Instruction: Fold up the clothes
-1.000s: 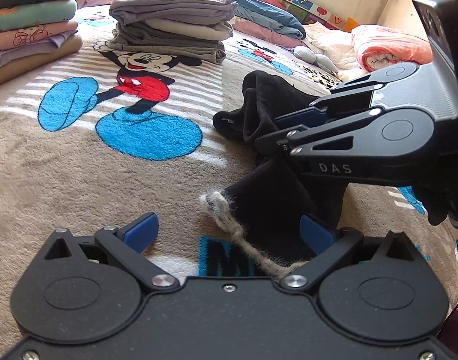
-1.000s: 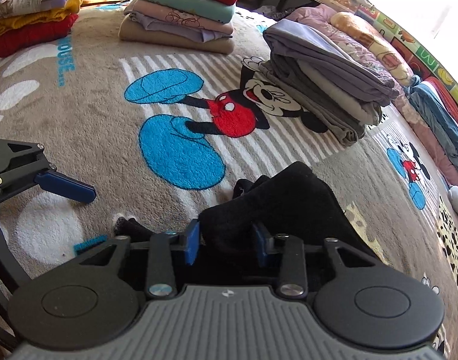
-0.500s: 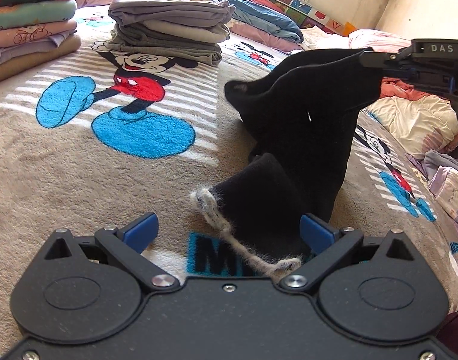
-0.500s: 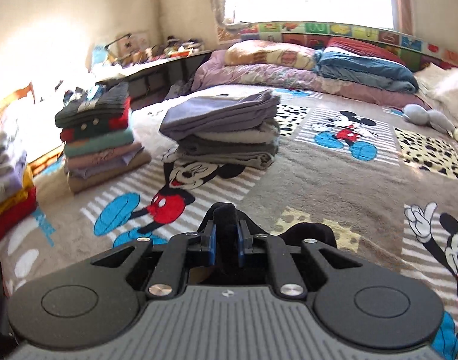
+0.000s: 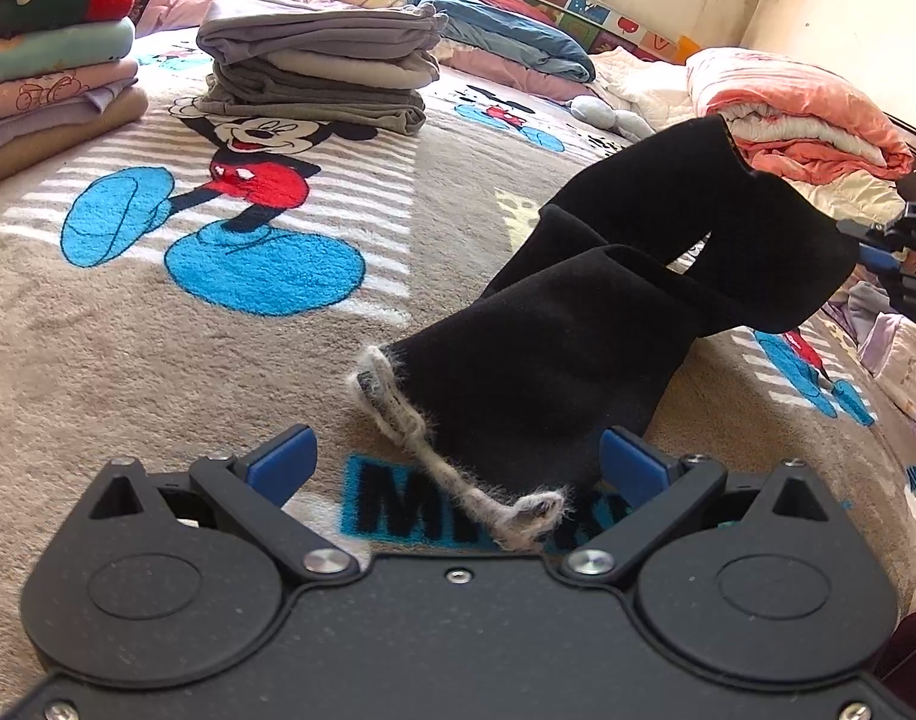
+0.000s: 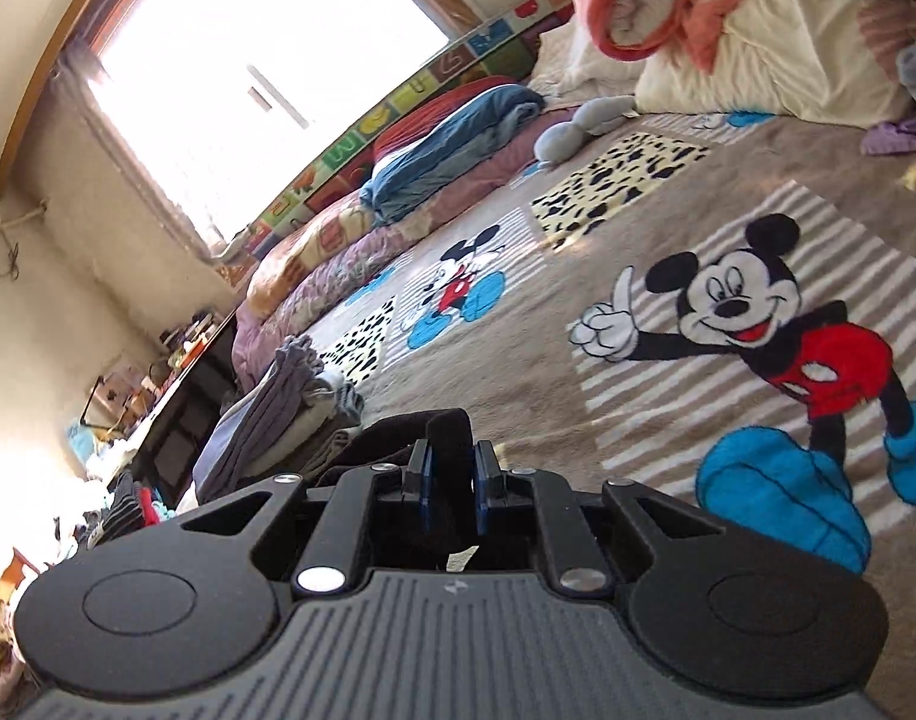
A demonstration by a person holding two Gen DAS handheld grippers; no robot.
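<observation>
A black garment (image 5: 607, 324), soft and matte like fleece, stretches across the plush beige Mickey Mouse blanket (image 5: 158, 372) covering the bed; its near end lies flat, edged with a fuzzy grey-white trim (image 5: 422, 450) that curls into a ragged cord; its far end rises off the bed in a rounded, tubular fold towards the right edge of the left wrist view. The left hand-held gripper (image 5: 455, 462) is spread wide, its blue pads on either side of the trimmed end and closed on nothing; the right hand-held gripper (image 6: 452, 483) is pinched tight on a thick fold of the black cloth, which bulges up between the blue pads (image 6: 425, 480). Beyond, a stack of folded grey clothes (image 5: 320, 66) sits in smooth, flattened layers; another stack (image 5: 50, 54) of striped, red, green and pink knits stands to the left; a crumpled coral-and-cream quilt (image 5: 799, 120) lies heaped at the right.
</observation>
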